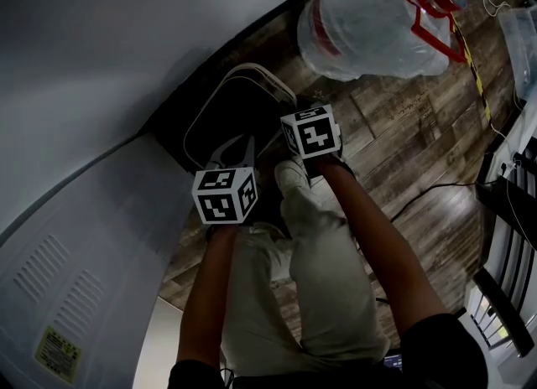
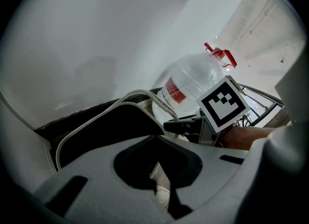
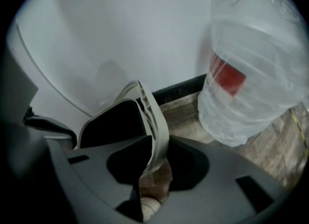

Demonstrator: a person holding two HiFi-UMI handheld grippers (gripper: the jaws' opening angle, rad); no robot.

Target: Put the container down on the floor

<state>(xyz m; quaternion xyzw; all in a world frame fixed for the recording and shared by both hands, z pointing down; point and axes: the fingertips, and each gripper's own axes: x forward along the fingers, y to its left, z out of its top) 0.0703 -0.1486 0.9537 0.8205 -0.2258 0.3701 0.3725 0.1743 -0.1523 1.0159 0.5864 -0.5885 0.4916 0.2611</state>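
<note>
The container [image 1: 231,119] is a black bin with a pale rim, low over the wooden floor against the white wall. My left gripper [image 1: 228,161] sits at its near rim; in the left gripper view its jaws [image 2: 157,170] stand nearly together on a thin pale strip, which looks like the rim. My right gripper [image 1: 295,104] is at the right-hand rim. In the right gripper view the pale rim [image 3: 154,136] runs between my right gripper's jaws [image 3: 152,170], with floor showing in a gap beside it. The container's dark inside [image 3: 113,124] fills the left of that view.
A big clear water bottle [image 1: 377,18] with a red handle and label stands on the floor just right of the container. A white appliance [image 1: 50,295] is at the left. Cables [image 1: 419,194] lie on the floor at the right. The person's shoe [image 1: 294,178] is below the grippers.
</note>
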